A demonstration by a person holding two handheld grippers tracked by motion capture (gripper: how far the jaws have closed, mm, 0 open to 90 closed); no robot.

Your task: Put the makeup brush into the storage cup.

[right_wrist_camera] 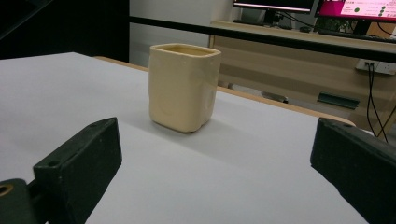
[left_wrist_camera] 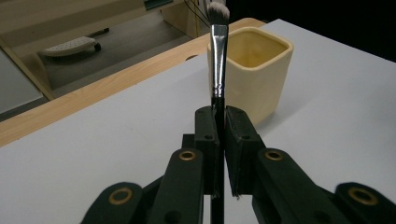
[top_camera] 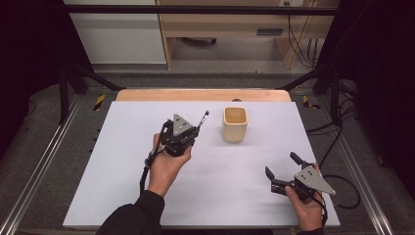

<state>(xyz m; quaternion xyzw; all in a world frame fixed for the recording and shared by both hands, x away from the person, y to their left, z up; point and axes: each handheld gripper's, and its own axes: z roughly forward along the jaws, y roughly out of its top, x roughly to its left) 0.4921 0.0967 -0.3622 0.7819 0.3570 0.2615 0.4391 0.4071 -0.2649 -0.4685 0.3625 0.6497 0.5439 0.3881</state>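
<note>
The left gripper clamps its jaws on the black handle of a slim makeup brush with grey bristles, held just left of the cream square ceramic cup on the white desk, while the right gripper, nearer than the cup, keeps its jaws wide and empty.

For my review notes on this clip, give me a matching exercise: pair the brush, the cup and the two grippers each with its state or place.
Things:
1. makeup brush
2. cream cup
3. left gripper
4. right gripper

States:
a. jaws wide apart, nothing between them
b. stands upright on the white table, untouched
c. clamped by its handle, bristles up
d. jaws shut on a thin handle

Pairs: 1-c, 2-b, 3-d, 4-a
</note>
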